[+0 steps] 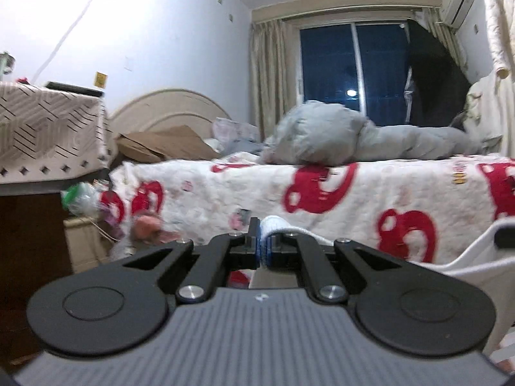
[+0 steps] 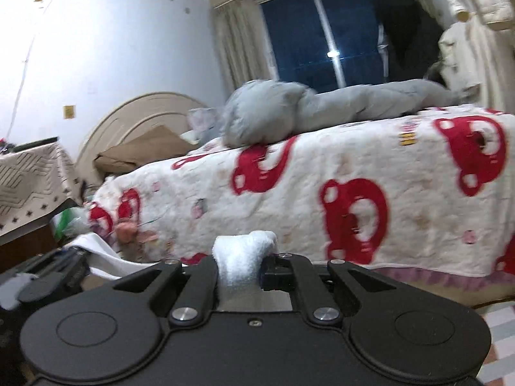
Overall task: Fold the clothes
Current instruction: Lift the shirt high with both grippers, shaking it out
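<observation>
The white garment [image 2: 244, 259] is soft, light and limp, so it will sag between my grips; corners or edges hold best. My left gripper [image 1: 264, 244] is clamped on one bunched edge, my right gripper [image 2: 239, 267] on another, both pointing roughly level toward the blanket-covered bed [image 2: 322, 173] beyond

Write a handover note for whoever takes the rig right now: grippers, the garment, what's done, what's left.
Left gripper: shut on a white cloth.
Right gripper: shut on the same white cloth, bunched between its fingers.
The cloth hangs between both grippers in front of the bed, not on it.
Done: cloth picked up by two points.
Left: lay it flat, fold it. The grey garment on the bed lies unfolded.
</observation>
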Demonstrator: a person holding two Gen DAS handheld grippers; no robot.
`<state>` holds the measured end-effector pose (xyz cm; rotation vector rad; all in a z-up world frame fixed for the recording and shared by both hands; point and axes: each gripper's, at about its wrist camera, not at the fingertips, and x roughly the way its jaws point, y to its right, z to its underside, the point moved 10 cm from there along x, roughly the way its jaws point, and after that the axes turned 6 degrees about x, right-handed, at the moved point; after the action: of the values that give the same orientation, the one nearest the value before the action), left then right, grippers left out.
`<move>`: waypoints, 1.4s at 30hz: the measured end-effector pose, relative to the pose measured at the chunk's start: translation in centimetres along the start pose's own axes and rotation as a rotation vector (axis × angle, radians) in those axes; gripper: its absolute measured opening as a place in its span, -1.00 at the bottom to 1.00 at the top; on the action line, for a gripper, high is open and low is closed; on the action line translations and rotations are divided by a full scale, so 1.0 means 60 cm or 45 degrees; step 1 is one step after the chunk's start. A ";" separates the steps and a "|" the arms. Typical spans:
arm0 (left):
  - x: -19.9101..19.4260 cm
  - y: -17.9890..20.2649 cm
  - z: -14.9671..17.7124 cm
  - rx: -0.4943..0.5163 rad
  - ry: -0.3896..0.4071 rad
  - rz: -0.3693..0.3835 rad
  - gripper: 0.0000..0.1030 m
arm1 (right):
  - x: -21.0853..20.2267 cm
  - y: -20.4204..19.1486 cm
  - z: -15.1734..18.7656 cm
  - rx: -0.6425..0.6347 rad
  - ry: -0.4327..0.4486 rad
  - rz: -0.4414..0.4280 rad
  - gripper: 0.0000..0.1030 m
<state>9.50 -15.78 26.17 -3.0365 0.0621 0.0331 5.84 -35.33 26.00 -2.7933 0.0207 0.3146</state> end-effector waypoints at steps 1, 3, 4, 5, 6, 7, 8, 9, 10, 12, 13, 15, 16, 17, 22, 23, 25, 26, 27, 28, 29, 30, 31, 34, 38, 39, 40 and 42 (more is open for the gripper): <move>0.002 0.017 0.001 0.005 -0.005 0.014 -0.93 | -0.005 0.020 0.000 0.029 -0.009 0.011 -0.89; 0.010 0.057 0.003 0.038 -0.005 0.029 -0.93 | -0.010 0.066 0.007 0.104 -0.035 0.026 -0.89; 0.015 0.079 0.004 0.061 -0.005 0.032 -0.93 | -0.011 0.087 0.012 0.127 -0.044 0.033 -0.89; 0.024 0.102 0.009 0.076 -0.025 0.034 -0.93 | -0.011 0.104 0.017 0.130 -0.054 0.041 -0.89; 0.035 0.127 0.019 0.081 -0.067 0.038 -0.94 | -0.008 0.119 0.023 0.116 -0.070 0.054 -0.89; 0.047 0.151 0.033 0.075 -0.114 0.051 -0.94 | 0.002 0.135 0.030 0.085 -0.099 0.076 -0.89; 0.057 0.176 0.052 0.050 -0.172 0.081 -0.94 | 0.019 0.154 0.040 0.072 -0.127 0.103 -0.89; 0.067 0.201 0.072 0.024 -0.230 0.111 -0.94 | 0.037 0.176 0.052 0.072 -0.152 0.132 -0.88; 0.077 0.225 0.091 -0.001 -0.288 0.141 -0.94 | 0.055 0.197 0.063 0.071 -0.177 0.162 -0.88; 0.084 0.263 0.133 -0.051 -0.382 0.204 -0.94 | 0.086 0.249 0.096 0.108 -0.217 0.193 -0.88; 0.083 0.276 0.151 -0.057 -0.409 0.237 -0.94 | 0.098 0.278 0.114 0.136 -0.227 0.207 -0.88; 0.082 0.296 0.184 -0.044 -0.440 0.279 -0.94 | 0.110 0.329 0.149 0.192 -0.248 0.223 -0.88; 0.083 0.305 0.196 -0.046 -0.454 0.303 -0.94 | 0.115 0.354 0.166 0.219 -0.260 0.229 -0.88; 0.084 0.315 0.208 -0.044 -0.464 0.328 -0.94 | 0.117 0.375 0.178 0.242 -0.262 0.229 -0.88; 0.085 0.385 0.249 0.002 -0.479 0.465 -0.94 | 0.118 0.464 0.221 0.281 -0.191 0.220 -0.81; 0.083 0.405 0.260 0.016 -0.491 0.503 -0.94 | 0.120 0.482 0.233 0.288 -0.187 0.231 -0.68; 0.078 0.442 0.288 -0.008 -0.551 0.615 -0.94 | 0.125 0.521 0.260 0.331 -0.188 0.266 -0.58; 0.077 0.457 0.304 -0.028 -0.599 0.668 -0.94 | 0.128 0.543 0.276 0.383 -0.200 0.296 -0.39; 0.077 0.467 0.324 -0.046 -0.670 0.712 -0.94 | 0.132 0.563 0.290 0.448 -0.217 0.315 -0.16; 0.078 0.470 0.345 -0.057 -0.747 0.735 -0.94 | 0.137 0.582 0.305 0.546 -0.227 0.312 -0.12; 0.080 0.469 0.366 -0.070 -0.817 0.759 -0.94 | 0.140 0.595 0.317 0.635 -0.218 0.288 -0.12; 0.083 0.466 0.383 -0.101 -0.855 0.789 -0.94 | 0.146 0.603 0.329 0.700 -0.202 0.257 -0.07; 0.086 0.462 0.400 -0.136 -0.885 0.820 -0.94 | 0.153 0.610 0.343 0.759 -0.186 0.227 -0.04; 0.090 0.437 0.460 -0.213 -0.947 0.829 -0.94 | 0.169 0.618 0.400 0.826 -0.277 0.241 -0.03; 0.100 0.421 0.566 -0.188 -1.034 0.765 -0.94 | 0.165 0.606 0.446 0.670 -0.456 0.308 -0.02; 0.101 0.419 0.589 -0.176 -1.054 0.762 -0.94 | 0.161 0.601 0.449 0.618 -0.479 0.294 0.00; 0.101 0.417 0.613 -0.165 -1.074 0.758 -0.94 | 0.156 0.597 0.454 0.596 -0.509 0.260 0.00; 0.098 0.408 0.647 -0.163 -1.101 0.765 -0.94 | 0.147 0.588 0.468 0.610 -0.582 0.162 0.01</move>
<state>13.58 -36.26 -15.11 -2.7015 0.8902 1.3833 6.66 -59.40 -13.13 -2.1981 0.1457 0.8492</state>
